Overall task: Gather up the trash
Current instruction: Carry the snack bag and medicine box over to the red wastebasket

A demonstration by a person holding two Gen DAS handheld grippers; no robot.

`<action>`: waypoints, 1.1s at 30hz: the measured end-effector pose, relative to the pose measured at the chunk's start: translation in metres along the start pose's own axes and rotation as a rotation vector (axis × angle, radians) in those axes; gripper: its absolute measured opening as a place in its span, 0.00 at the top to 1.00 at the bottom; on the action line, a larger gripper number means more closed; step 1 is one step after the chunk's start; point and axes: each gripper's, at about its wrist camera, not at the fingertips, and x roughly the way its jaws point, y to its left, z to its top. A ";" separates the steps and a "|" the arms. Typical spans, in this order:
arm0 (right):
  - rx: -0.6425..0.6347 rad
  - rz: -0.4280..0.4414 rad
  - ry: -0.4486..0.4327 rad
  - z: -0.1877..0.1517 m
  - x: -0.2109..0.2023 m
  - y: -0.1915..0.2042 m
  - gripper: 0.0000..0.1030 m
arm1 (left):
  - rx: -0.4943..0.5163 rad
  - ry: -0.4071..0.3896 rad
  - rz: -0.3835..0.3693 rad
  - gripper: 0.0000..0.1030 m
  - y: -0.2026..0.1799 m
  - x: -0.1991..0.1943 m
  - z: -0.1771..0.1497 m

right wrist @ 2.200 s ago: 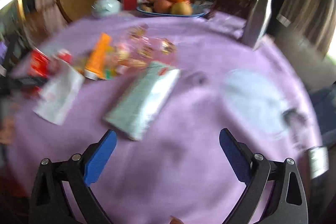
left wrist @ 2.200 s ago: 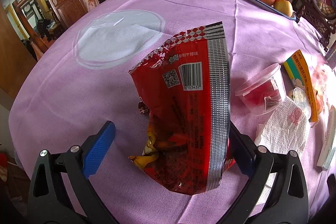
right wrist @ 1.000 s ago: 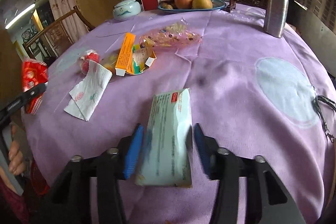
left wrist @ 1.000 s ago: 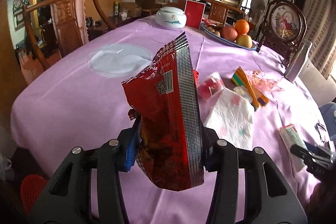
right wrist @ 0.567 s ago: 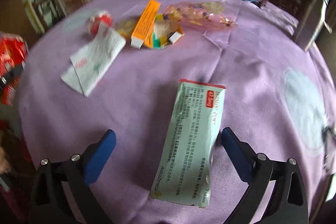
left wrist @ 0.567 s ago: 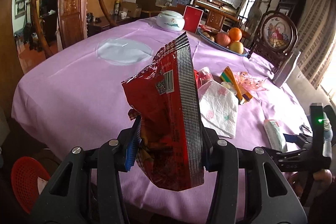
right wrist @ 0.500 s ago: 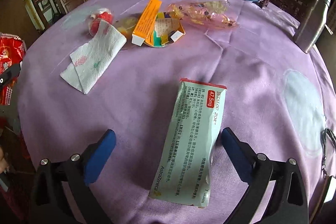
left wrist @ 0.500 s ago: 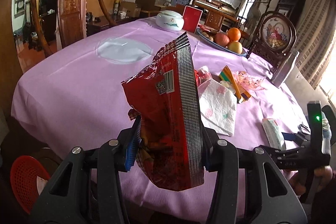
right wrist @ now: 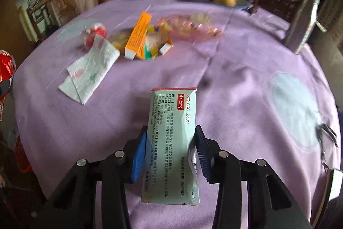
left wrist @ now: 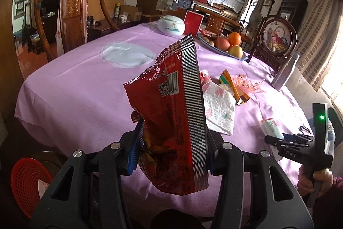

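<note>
My left gripper [left wrist: 172, 143] is shut on a red snack bag [left wrist: 171, 113] and holds it up off the near edge of the purple-clothed table [left wrist: 75, 91]. My right gripper [right wrist: 170, 149] is shut on a pale green medicine box [right wrist: 172, 138], which lies along the cloth; the box also shows in the left wrist view [left wrist: 271, 128]. Still on the table are a white napkin [right wrist: 90, 72], an orange box [right wrist: 138, 34], a small red-filled plastic cup [right wrist: 95, 34] and a clear pink wrapper [right wrist: 190, 28].
A red mesh basket [left wrist: 27, 186] stands on the floor at the lower left, below the table edge. A fruit plate [left wrist: 225, 46], a white lidded bowl [left wrist: 171, 25], a red box [left wrist: 193, 23] and a steel bottle [left wrist: 285, 72] stand at the far side. Wooden chairs ring the table.
My right gripper has shut on the medicine box, after opening over it half a second ago. My left gripper has drawn back from the table with the snack bag.
</note>
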 end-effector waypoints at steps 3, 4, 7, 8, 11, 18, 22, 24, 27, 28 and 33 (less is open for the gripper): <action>0.015 -0.032 -0.137 -0.005 -0.034 0.004 0.58 | -0.007 -0.017 0.006 0.53 0.003 -0.008 -0.001; 0.028 -0.021 -0.184 -0.008 -0.047 0.006 0.58 | -0.010 -0.021 0.006 0.53 0.004 -0.010 -0.002; 0.059 0.033 -0.300 -0.016 -0.081 0.015 0.58 | -0.022 -0.031 0.010 0.53 0.008 -0.018 -0.003; 0.066 0.045 -0.319 -0.018 -0.087 0.019 0.58 | -0.024 -0.033 0.012 0.53 0.010 -0.020 -0.002; 0.077 0.100 -0.359 -0.023 -0.099 0.032 0.58 | -0.026 -0.049 0.028 0.53 0.014 -0.030 -0.004; 0.034 0.216 -0.368 -0.019 -0.100 0.076 0.58 | -0.055 -0.090 0.106 0.53 0.043 -0.064 -0.016; -0.006 0.271 -0.351 -0.019 -0.100 0.106 0.58 | -0.082 -0.117 0.199 0.53 0.076 -0.087 -0.026; -0.034 0.293 -0.341 -0.018 -0.097 0.123 0.58 | -0.110 -0.118 0.226 0.53 0.093 -0.096 -0.032; -0.064 0.331 -0.320 -0.020 -0.098 0.149 0.58 | -0.162 -0.116 0.285 0.53 0.127 -0.110 -0.045; -0.074 0.341 -0.313 -0.021 -0.097 0.156 0.58 | -0.184 -0.109 0.306 0.53 0.140 -0.114 -0.050; -0.131 0.371 -0.274 -0.023 -0.090 0.194 0.58 | -0.283 -0.068 0.385 0.52 0.196 -0.126 -0.077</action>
